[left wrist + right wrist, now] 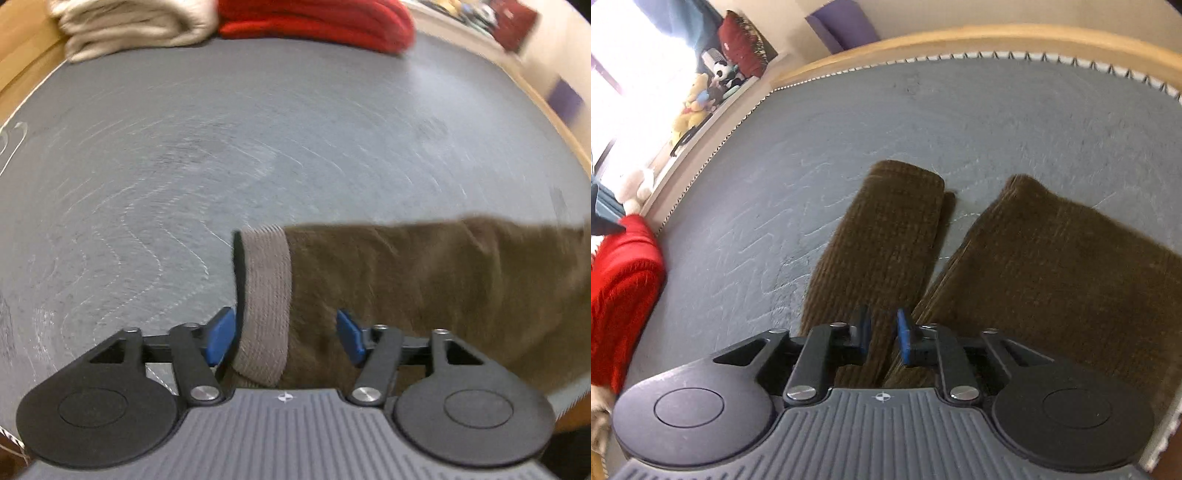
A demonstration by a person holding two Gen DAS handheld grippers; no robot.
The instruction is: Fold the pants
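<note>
Brown corduroy pants lie on a grey mat, running off to the right in the left wrist view. Their lighter ribbed waistband sits between the blue pads of my left gripper, whose jaws stand wide apart and do not pinch it. In the right wrist view the pants show as a narrow strip and a wider folded part side by side. My right gripper hovers over the near end of the narrow strip. A small gap separates its pads, and the cloth shows through that gap.
A folded beige garment and a folded red one lie at the mat's far edge; the red one is at the left in the right wrist view. A wooden frame borders the mat. Stuffed toys sit on a sill.
</note>
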